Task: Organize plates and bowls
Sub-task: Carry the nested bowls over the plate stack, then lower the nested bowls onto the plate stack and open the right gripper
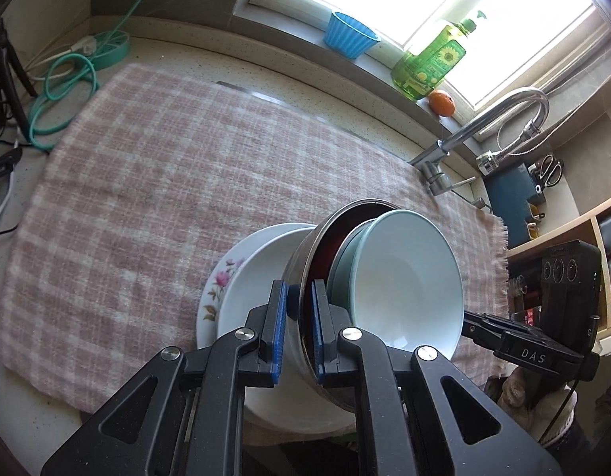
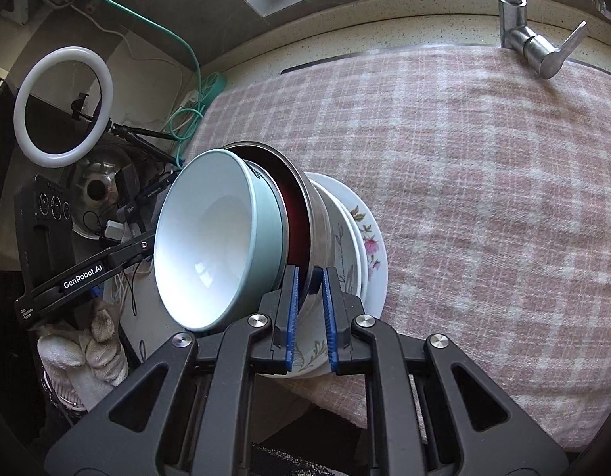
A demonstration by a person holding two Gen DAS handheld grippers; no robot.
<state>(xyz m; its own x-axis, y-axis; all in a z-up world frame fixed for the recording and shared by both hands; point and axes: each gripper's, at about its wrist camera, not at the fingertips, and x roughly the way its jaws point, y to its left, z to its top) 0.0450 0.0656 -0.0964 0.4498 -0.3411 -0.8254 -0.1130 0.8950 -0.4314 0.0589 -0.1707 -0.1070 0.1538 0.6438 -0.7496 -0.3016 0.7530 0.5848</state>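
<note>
Both grippers pinch the rim of the same metal bowl (image 1: 301,277), one from each side. On the left gripper (image 1: 299,319), the blue pads (image 1: 276,327) squeeze the thin steel edge. On the right gripper (image 2: 310,317), the jaws sit a bit wider around that rim, and it looks like they hold it too, though the touch is hard to see.

Inside the metal bowl sits a pale green bowl (image 1: 408,277), white on the inside. The metal bowl looks dark red inside. Under it lie white plates (image 1: 257,273), and the bottom one is a flower plate (image 2: 370,246) with pink blooms. This whole stack is tipped over on its side, at the near edge of a pink checked cloth (image 1: 166,182).

Farther off stands a shiny tap (image 1: 503,115). On the window ledge are a blue cup (image 1: 351,35), a green soap bottle (image 1: 428,63) and an orange (image 1: 442,103). Off to the side a white ring light (image 2: 63,107) stands.
</note>
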